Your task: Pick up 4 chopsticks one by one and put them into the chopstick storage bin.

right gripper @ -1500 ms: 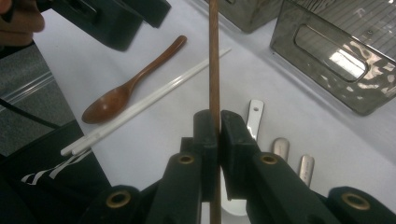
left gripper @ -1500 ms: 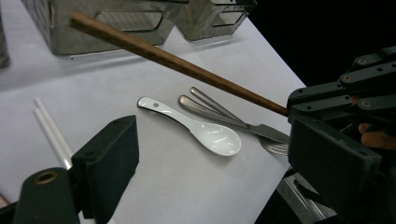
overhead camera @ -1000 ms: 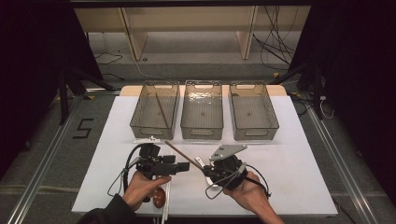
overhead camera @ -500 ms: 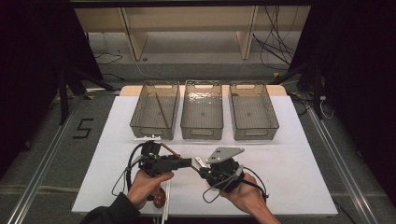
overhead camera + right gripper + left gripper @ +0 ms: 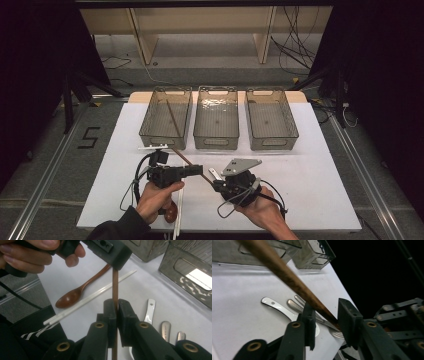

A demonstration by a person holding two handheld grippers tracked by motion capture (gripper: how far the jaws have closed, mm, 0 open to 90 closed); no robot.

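The right tool (image 5: 216, 181) is clamped on a brown wooden chopstick (image 5: 192, 165), which hangs above the white bench (image 5: 310, 200) between the two hands. The left tool (image 5: 199, 170) has just been closing around the same stick; its jaws stand apart, the stick against one. A wooden spoon (image 5: 75, 293) and white chopsticks (image 5: 90, 298) lie below.

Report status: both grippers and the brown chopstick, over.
Right gripper shut on brown chopstick. Left gripper jaws just closing around it, gap showing. Spoons on table below, clear.
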